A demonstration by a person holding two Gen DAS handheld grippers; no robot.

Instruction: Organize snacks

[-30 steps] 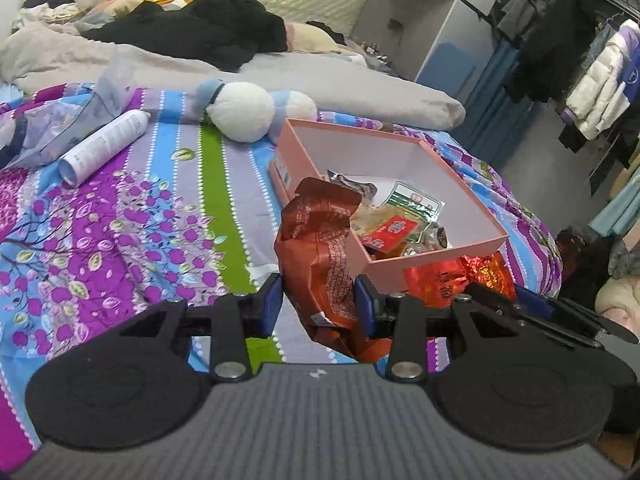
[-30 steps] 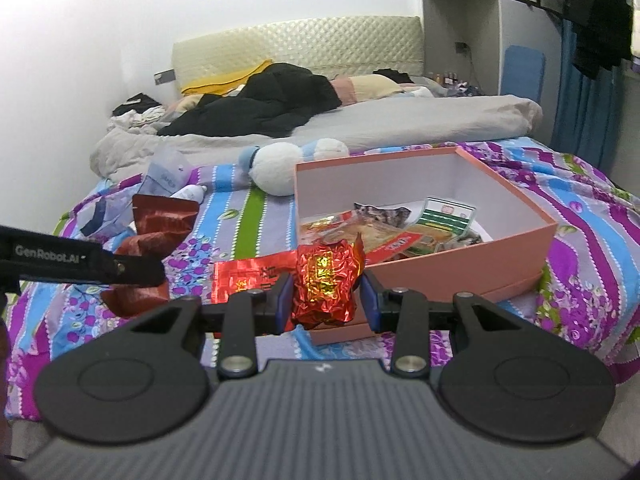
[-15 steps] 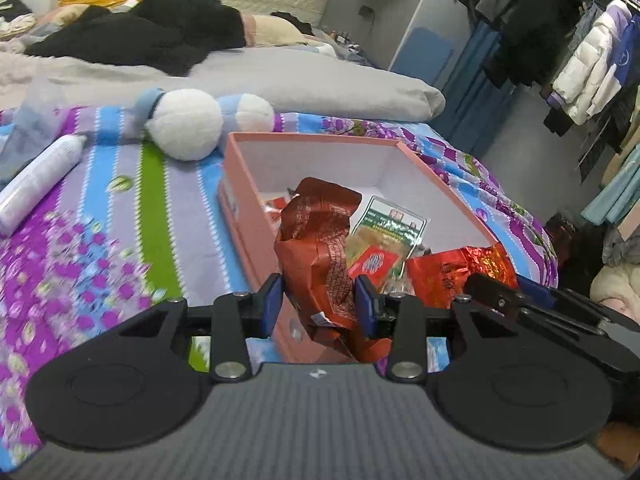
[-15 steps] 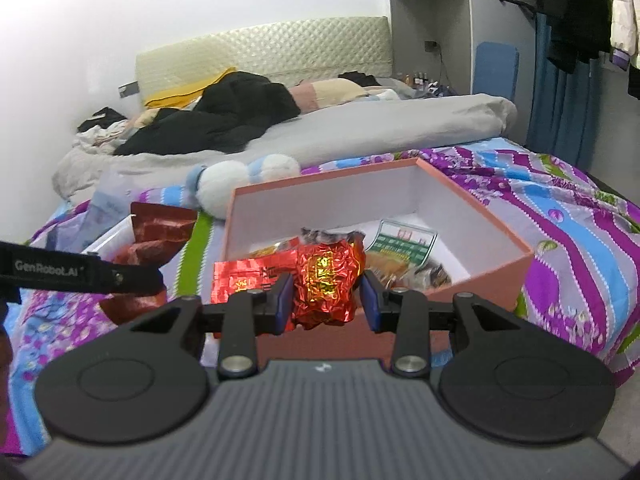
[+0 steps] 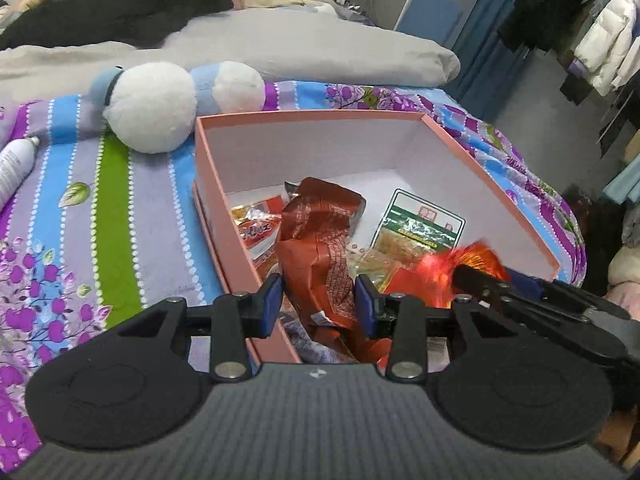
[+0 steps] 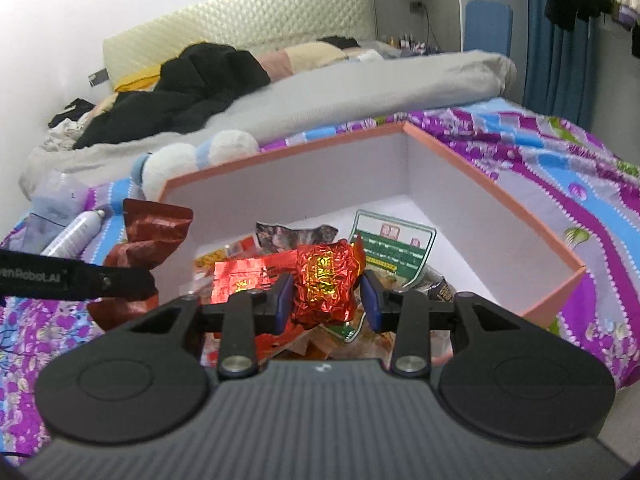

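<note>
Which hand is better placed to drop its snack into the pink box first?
Right, probably. The right gripper holds its red foil packet above the snacks inside the pink box. The left gripper holds its brown snack bag at the box's near-left wall, so it seems less centred.

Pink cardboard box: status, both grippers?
Left gripper clamps brown foil snack bag; right gripper clamps red foil packet. Both over pink cardboard box. Nothing blocking.
</note>
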